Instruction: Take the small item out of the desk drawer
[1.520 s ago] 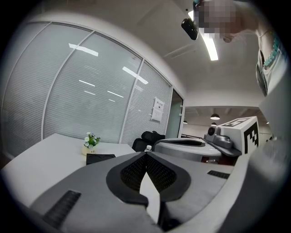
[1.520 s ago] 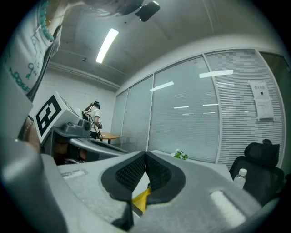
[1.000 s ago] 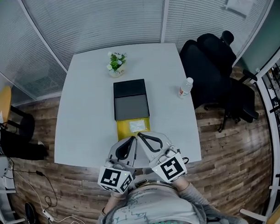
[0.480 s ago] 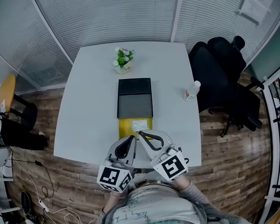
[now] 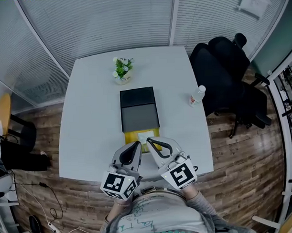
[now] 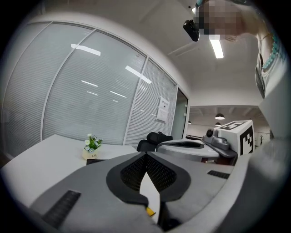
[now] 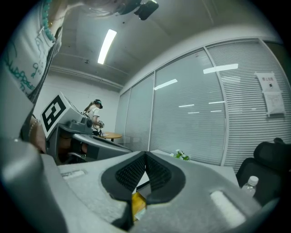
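Observation:
A black and grey desk drawer box (image 5: 139,109) lies in the middle of the white table (image 5: 89,125). Its yellow drawer (image 5: 135,137) is pulled out toward me, with a small white item (image 5: 145,135) inside. My left gripper (image 5: 137,144) and right gripper (image 5: 148,140) sit side by side at the drawer's near end, both shut with nothing between the pads. In the left gripper view the left gripper (image 6: 146,154) has its tips together, with a yellow sliver (image 6: 150,211) below. Under the shut right gripper (image 7: 145,154) in its own view, the yellow drawer (image 7: 137,202) shows.
A small potted plant (image 5: 121,69) stands at the table's far side, behind the box. A clear water bottle (image 5: 196,95) stands near the right edge. A black office chair (image 5: 226,72) is beside the table on the right. Blinds-covered glass walls close the far side.
Both grippers have edged forward, so their tips now overlap the near end of the yellow drawer. Their jaws look the same as before.

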